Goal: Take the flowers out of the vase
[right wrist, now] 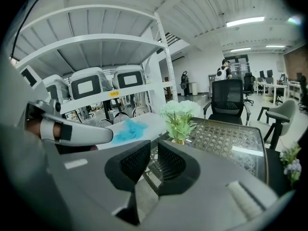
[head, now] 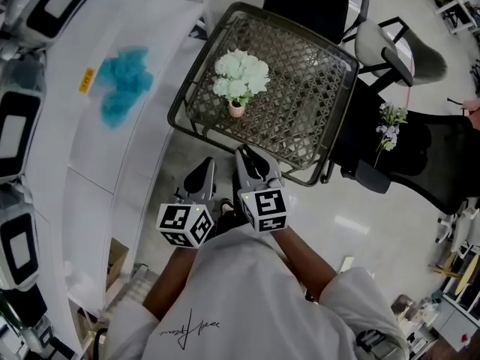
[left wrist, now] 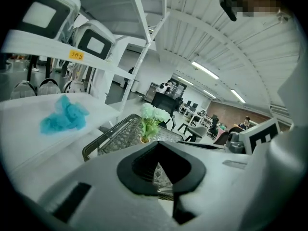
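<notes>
Flowers (head: 241,76) sit in vase (head: 236,110) on mesh tabletop (head: 300,172), untouched. Left gripper (head: 206,164) closed, empty; right gripper (head: 244,153) barely parted, empty. Yellow shelf label (head: 87,79) unreadable.

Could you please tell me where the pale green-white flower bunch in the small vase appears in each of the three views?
Head view: the pale green-white flower bunch is upper centre, on the dark woven-mesh table.
Left gripper view: centre of the picture.
Right gripper view: centre, slightly right.
Shared landmark: the crumpled turquoise cloth lies left of the flowers in every view.
</notes>
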### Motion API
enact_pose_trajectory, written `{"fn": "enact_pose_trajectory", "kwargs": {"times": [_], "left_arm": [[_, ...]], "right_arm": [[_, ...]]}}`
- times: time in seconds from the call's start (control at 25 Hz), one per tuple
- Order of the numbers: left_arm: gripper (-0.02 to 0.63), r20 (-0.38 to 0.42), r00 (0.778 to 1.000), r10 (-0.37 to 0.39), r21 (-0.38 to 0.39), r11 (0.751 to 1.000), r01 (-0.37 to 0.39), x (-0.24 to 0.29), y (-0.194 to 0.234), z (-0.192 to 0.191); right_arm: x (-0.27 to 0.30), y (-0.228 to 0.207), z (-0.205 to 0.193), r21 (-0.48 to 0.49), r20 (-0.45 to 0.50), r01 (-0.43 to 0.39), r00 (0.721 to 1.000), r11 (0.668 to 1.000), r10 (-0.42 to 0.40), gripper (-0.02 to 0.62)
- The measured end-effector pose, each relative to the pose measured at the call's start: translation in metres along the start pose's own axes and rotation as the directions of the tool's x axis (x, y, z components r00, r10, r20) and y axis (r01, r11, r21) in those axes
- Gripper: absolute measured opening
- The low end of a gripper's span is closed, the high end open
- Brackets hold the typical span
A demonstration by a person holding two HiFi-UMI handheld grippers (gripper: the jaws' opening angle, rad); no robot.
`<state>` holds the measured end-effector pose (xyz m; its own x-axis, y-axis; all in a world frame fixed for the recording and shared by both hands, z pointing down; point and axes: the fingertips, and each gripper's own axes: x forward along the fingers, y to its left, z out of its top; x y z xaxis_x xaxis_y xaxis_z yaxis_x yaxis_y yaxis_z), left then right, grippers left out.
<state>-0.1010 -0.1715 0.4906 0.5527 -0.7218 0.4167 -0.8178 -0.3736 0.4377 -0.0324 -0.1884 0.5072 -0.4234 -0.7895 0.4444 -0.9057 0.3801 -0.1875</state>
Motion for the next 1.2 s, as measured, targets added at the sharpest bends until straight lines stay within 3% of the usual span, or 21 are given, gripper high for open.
{"fn": "enact_pose_trajectory", "kwargs": {"times": [0.12, 0.64, 1.2], "left_arm": [[0.003, 0.007, 1.000, 0.008, -0.045, 0.999, -0.008, 0.004, 0.003, 0.002], [0.003, -0.049, 0.999, 0.024, -0.107, 0.994, -0.029, 0.015, 0.017, -0.011], [0.003, -0.063, 0.997, 0.047, -0.149, 0.987, -0.056, 0.024, 0.028, -0.012]], "right_arm": [[0.008, -0.003, -0.001, -0.009, -0.006, -0.011, 1.000, 1.000, 0.011, 0.060], [0.042, -0.030, -0.006, 0.008, -0.006, 0.013, 1.000, 1.000, -0.013, 0.173], [0.078, -0.047, 0.002, 0.088, 0.064, -0.011, 0.998, 0.996, 0.006, 0.319]]}}
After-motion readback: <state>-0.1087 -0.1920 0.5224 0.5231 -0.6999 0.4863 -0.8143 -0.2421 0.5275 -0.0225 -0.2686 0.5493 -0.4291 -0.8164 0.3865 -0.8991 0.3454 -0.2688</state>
